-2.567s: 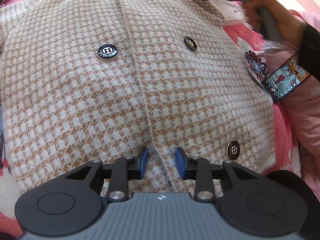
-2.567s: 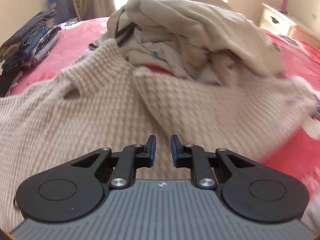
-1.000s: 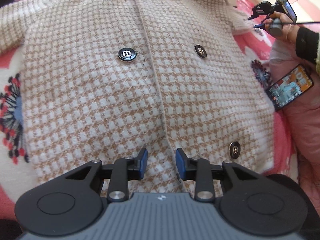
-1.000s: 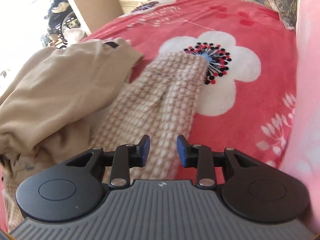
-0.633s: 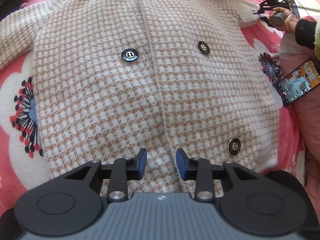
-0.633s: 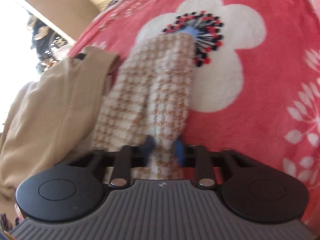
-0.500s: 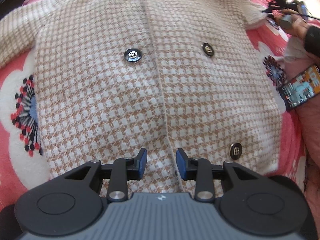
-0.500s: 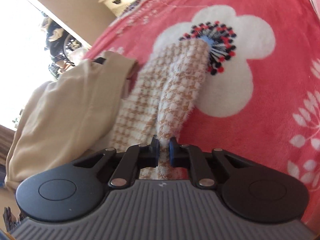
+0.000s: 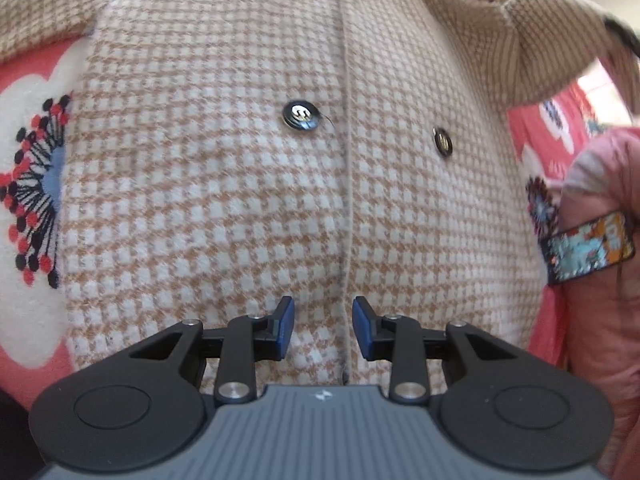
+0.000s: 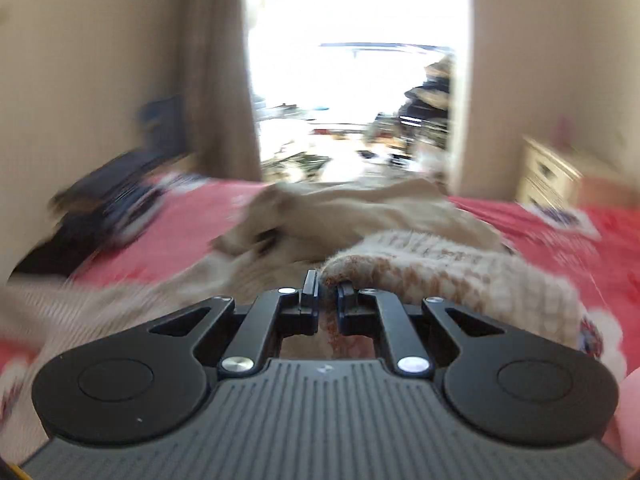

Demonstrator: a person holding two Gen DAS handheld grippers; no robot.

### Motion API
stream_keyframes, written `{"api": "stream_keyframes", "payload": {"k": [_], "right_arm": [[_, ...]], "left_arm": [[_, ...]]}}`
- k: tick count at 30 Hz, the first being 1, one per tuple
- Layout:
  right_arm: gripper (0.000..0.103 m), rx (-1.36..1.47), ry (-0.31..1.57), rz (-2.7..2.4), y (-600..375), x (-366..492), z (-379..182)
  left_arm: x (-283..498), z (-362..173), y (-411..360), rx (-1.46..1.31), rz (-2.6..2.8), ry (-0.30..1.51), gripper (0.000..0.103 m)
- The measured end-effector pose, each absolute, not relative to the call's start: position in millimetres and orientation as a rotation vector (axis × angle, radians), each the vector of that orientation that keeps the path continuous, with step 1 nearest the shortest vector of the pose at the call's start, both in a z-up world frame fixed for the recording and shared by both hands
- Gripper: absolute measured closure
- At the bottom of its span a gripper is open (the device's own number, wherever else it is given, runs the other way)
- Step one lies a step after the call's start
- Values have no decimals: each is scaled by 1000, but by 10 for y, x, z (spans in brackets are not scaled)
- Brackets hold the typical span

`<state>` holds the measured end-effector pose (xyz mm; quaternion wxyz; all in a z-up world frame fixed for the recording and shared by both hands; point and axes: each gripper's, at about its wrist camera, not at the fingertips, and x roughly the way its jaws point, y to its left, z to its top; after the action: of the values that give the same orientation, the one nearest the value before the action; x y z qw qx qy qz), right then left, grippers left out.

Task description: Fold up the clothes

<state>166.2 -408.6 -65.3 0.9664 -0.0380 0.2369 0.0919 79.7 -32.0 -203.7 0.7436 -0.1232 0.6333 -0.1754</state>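
Observation:
A beige and white houndstooth cardigan (image 9: 224, 184) with dark buttons (image 9: 300, 115) lies front up on a red floral bedspread (image 9: 28, 184). My left gripper (image 9: 323, 328) hovers open over its lower front opening, nothing between the blue pads. The cardigan's right sleeve (image 9: 532, 40) is lifted off the bed at the upper right of the left wrist view. In the right wrist view my right gripper (image 10: 328, 294) is shut on the sleeve cuff (image 10: 432, 276), which drapes to the right of the fingers.
A heap of tan clothes (image 10: 340, 208) lies beyond the cardigan. Dark clothes (image 10: 108, 200) sit at the bed's far left. A white nightstand (image 10: 548, 176) stands at the right wall. A person's pink sleeve (image 9: 600, 280) with a phone (image 9: 588, 248) is at the right.
My right gripper closed on the sleeve cuff and lifted it off the bedspread, swinging up and over toward the cardigan body. The left gripper shifted slightly and rolled over the cardigan front.

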Motion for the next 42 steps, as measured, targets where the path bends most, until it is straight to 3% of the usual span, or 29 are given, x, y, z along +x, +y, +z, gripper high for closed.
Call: {"api": "stream_keyframes", "payload": {"k": [5, 8, 11, 14, 17, 19, 22, 24, 30, 34, 42], "right_arm": [[94, -621, 666, 513, -3131, 678, -1199], [85, -947, 781, 642, -2752, 121, -1783], [85, -1023, 837, 659, -2641, -234, -1965], [79, -763, 904, 566, -2792, -259, -1692], [69, -288, 971, 389, -3242, -143, -1412], [56, 81, 970, 268, -3648, -68, -1343], [47, 706, 912, 151, -4239, 96, -1588], [47, 1026, 856, 85, -4434, 260, -1904], [46, 1288, 789, -98, -4541, 492, -2433], [46, 1411, 716, -111, -4569, 393, -2560], [46, 1466, 669, -147, -4710, 291, -2749]], "left_arm": [[889, -1913, -174, -280, -358, 1338, 68], [957, -1849, -136, -274, -351, 1306, 68], [1034, -1790, -169, -269, -359, 1274, 67], [1097, -1712, -266, -287, -382, 1243, 66], [1163, -1615, -461, -290, -429, 1206, 65], [1186, -1553, -613, -286, -460, 1183, 65], [1242, -1496, -805, -311, -484, 1166, 64], [1320, -1490, -951, -328, -486, 1157, 64], [1704, -1493, -1551, -238, -518, 1065, 61], [1816, -1729, -1946, -121, -583, 1149, 62], [1575, -1976, -1900, -26, -690, 1211, 62]]}}
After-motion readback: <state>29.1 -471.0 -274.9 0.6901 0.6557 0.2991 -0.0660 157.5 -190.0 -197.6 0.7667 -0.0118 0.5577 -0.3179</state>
